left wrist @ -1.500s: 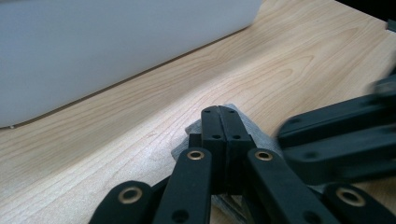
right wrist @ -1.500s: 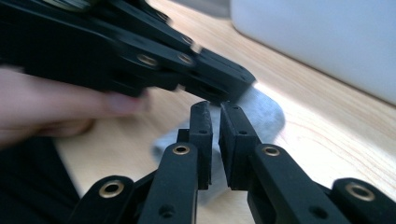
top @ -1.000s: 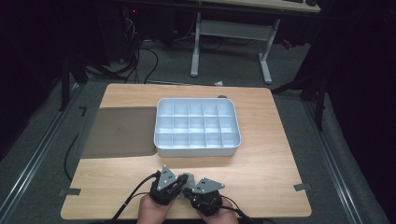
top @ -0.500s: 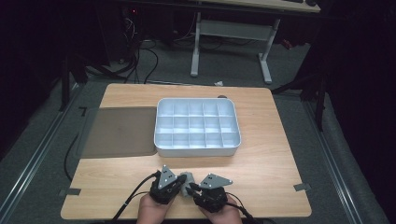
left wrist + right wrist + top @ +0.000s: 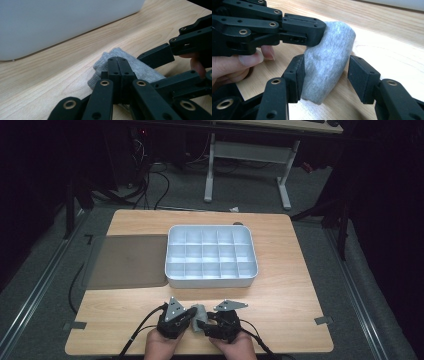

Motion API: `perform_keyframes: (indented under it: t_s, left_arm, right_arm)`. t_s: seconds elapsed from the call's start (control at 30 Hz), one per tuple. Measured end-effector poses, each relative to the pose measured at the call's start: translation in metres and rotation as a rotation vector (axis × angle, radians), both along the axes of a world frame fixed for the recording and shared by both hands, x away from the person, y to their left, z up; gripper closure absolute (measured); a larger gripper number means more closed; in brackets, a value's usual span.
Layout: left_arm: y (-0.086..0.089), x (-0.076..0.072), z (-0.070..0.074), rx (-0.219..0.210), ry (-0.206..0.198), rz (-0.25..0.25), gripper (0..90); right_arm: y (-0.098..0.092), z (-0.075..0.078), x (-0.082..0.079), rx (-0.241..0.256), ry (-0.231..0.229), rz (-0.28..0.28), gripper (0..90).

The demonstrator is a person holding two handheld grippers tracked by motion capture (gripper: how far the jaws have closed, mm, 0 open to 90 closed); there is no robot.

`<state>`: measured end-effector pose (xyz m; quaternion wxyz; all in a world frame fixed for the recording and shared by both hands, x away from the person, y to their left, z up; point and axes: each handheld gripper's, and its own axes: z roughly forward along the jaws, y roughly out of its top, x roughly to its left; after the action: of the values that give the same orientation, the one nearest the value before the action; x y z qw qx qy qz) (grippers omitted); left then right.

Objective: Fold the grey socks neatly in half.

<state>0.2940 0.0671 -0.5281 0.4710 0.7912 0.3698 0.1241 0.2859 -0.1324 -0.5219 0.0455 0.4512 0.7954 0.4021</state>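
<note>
A small grey cloth bundle [image 5: 329, 55] stands on the wooden table [image 5: 285, 295] near its front edge, between my two grippers. My left gripper [image 5: 117, 61] has its jaws pressed together on the bundle's top end, seen in the right gripper view coming in from the left. My right gripper [image 5: 325, 67] is open, one jaw on each side of the bundle, and its left pad [image 5: 297, 75] touches the cloth. In the high view the cloth [image 5: 199, 312] peeks out between the left gripper [image 5: 191, 316] and the right gripper [image 5: 206, 322].
A white tray [image 5: 210, 281] with several empty compartments sits mid-table just beyond the grippers. A dark flat mat [image 5: 127, 260] lies to its left. Bare wood stretches right of the tray. A desk frame [image 5: 247, 150] and cables stand on the floor behind.
Both hands have drifted slightly right along the front edge. The right gripper has drawn a little apart from the left one, and the grey cloth now shows between them.
</note>
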Motion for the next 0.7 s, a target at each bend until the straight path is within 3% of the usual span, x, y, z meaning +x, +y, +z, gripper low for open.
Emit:
perform_keyframes:
  t_s: [0.4, 0.7]
  left_arm:
    - [0.007, 0.000, 0.000, 0.007, 0.014, 0.007, 89.1]
    - [0.009, 0.001, -0.001, -0.001, 0.023, 0.000, 89.2]
  right_arm:
    - [0.008, 0.000, 0.011, 0.006, 0.080, 0.050, 53.0]
    - [0.011, 0.001, 0.018, -0.013, 0.107, 0.088, 51.7]
